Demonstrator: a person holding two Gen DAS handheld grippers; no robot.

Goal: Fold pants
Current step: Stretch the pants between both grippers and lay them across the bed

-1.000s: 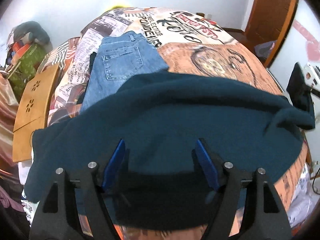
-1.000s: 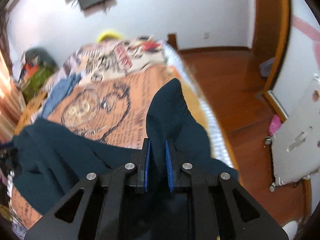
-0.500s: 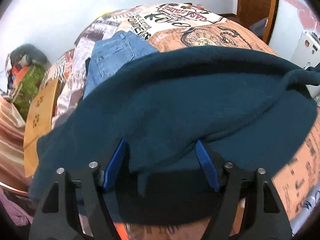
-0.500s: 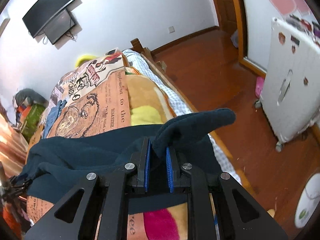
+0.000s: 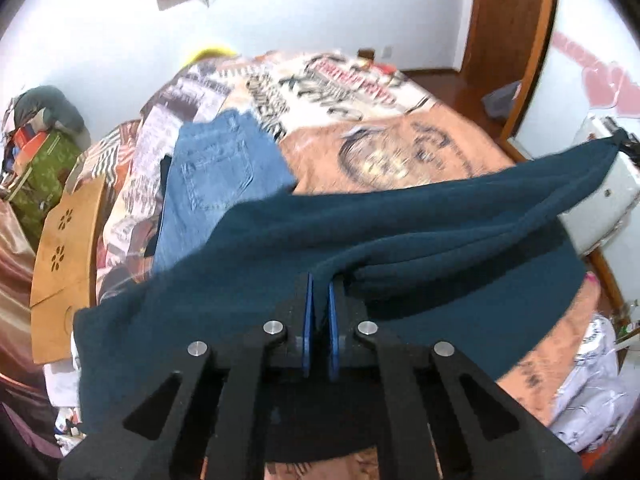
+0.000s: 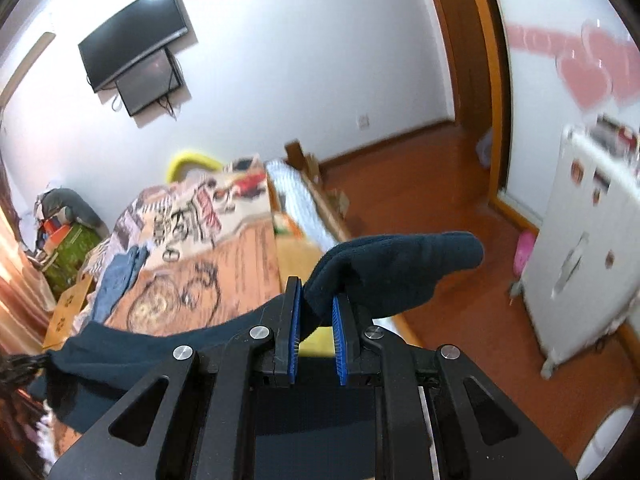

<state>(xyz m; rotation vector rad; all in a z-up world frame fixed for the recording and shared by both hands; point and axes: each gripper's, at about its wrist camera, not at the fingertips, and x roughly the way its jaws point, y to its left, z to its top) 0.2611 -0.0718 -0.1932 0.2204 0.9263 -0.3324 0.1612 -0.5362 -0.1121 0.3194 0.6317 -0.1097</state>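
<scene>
Dark teal pants [image 5: 400, 240] hang stretched above the bed between my two grippers. My left gripper [image 5: 319, 284] is shut on one edge of the pants. My right gripper [image 6: 316, 308] is shut on the other end of the pants [image 6: 384, 276], which bulges out past its fingers; it also shows far right in the left wrist view [image 5: 624, 142]. The rest of the fabric droops toward the bed's near side.
The bed [image 5: 400, 152] has a printed orange and white cover. Folded blue jeans [image 5: 212, 176] lie on its left part. A wooden board [image 5: 64, 256] leans at the left. A white appliance [image 6: 580, 264] stands on the wood floor at right. A TV [image 6: 132, 36] hangs on the wall.
My left gripper has shut on the pants; it was open before. Both grippers have lifted, and the pants now hang taut between them instead of lying spread on the bed.
</scene>
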